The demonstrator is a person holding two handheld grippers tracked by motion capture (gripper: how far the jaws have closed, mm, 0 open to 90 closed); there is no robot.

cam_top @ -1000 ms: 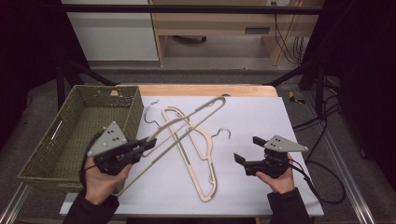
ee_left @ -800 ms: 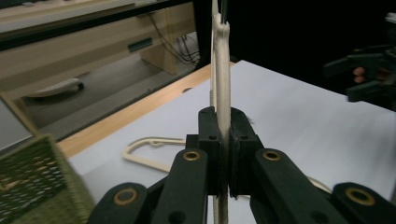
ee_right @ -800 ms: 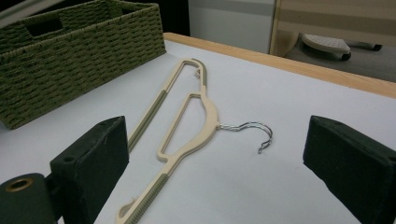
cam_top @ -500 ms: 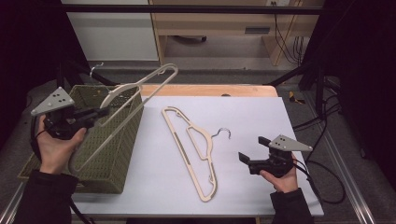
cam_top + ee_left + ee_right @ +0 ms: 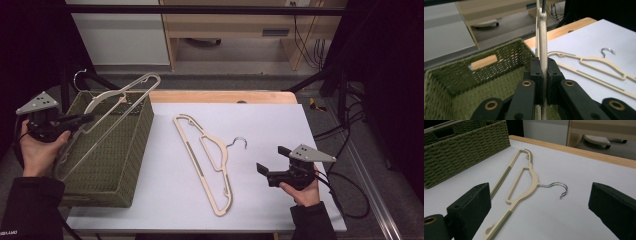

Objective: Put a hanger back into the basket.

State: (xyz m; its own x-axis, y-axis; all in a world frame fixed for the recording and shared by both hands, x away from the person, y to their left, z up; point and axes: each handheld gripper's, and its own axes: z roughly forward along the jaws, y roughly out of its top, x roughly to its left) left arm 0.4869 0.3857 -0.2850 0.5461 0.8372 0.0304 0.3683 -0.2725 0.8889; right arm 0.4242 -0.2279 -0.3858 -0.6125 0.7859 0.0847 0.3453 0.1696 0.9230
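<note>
The high view looks forward and down over the whole table [image 5: 260, 130]. The left gripper view sits close above the basket [image 5: 474, 75] at the table's left edge, facing the far edge. The right gripper view looks low across the table; it shares the lying hanger [image 5: 524, 177] with both other views.

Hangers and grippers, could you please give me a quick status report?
Left gripper shut on lifted hanger, held over green basket. Right gripper open, near second hanger flat on white table. Nothing in the way.
</note>
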